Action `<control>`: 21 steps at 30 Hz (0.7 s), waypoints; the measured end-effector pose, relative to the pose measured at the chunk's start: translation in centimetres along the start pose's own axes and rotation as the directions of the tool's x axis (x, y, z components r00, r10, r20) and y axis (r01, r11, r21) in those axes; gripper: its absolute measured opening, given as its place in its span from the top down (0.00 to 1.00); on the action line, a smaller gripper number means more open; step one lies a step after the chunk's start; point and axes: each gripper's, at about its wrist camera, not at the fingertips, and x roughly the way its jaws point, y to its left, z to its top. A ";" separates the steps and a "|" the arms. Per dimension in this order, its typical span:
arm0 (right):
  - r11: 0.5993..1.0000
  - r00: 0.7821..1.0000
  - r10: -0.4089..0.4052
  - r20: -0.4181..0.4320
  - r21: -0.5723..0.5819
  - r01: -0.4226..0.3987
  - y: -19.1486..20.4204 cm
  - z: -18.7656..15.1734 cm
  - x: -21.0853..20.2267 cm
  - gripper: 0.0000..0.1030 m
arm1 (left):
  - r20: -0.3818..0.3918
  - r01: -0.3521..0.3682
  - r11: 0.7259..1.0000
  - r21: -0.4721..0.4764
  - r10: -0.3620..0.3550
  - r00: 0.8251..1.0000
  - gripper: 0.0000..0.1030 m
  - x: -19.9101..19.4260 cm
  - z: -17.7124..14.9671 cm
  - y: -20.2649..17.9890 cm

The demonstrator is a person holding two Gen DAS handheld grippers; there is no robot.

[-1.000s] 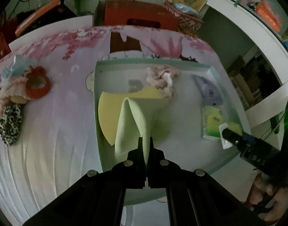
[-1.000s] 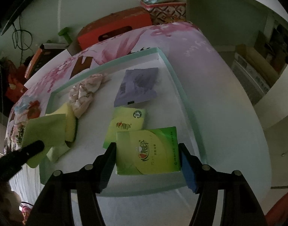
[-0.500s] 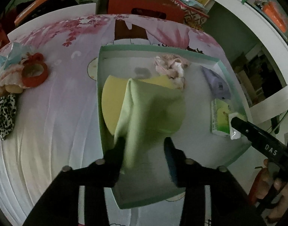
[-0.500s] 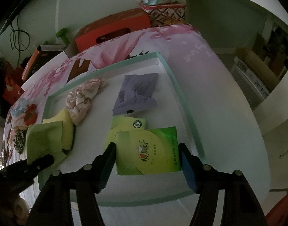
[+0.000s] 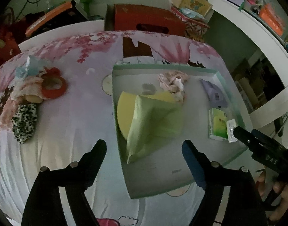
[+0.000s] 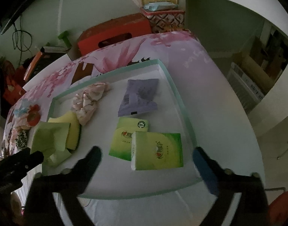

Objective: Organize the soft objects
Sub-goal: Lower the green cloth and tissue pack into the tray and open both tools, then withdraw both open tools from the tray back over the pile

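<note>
The left gripper (image 5: 144, 146) is opening, its jaws wide of the green cloth (image 5: 153, 124) lying on a yellow sponge (image 5: 125, 111) in the tray (image 5: 222, 79). The right gripper (image 6: 146, 154) is opening too, clear of the tissue pack (image 6: 157, 151) in the same tray.

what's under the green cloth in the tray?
A yellow sponge: the green cloth drapes over its near part, its far and left edges sticking out. The cloth's lower corner lies on the tray floor. Whatever else it covers is hidden.
</note>
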 end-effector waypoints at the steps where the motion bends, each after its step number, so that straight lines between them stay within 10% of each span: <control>1: 1.000 1.000 0.001 0.004 -0.002 -0.001 0.1 -0.1 -0.3 0.01 | 0.003 -0.005 1.000 0.000 0.005 1.000 0.10 -0.1 -0.1 0.0; 21: 0.998 1.000 -0.015 0.015 -0.062 0.016 2.3 -2.8 -4.6 0.00 | 0.070 -0.093 0.995 -0.041 0.096 0.993 0.02 -5.6 -2.8 2.1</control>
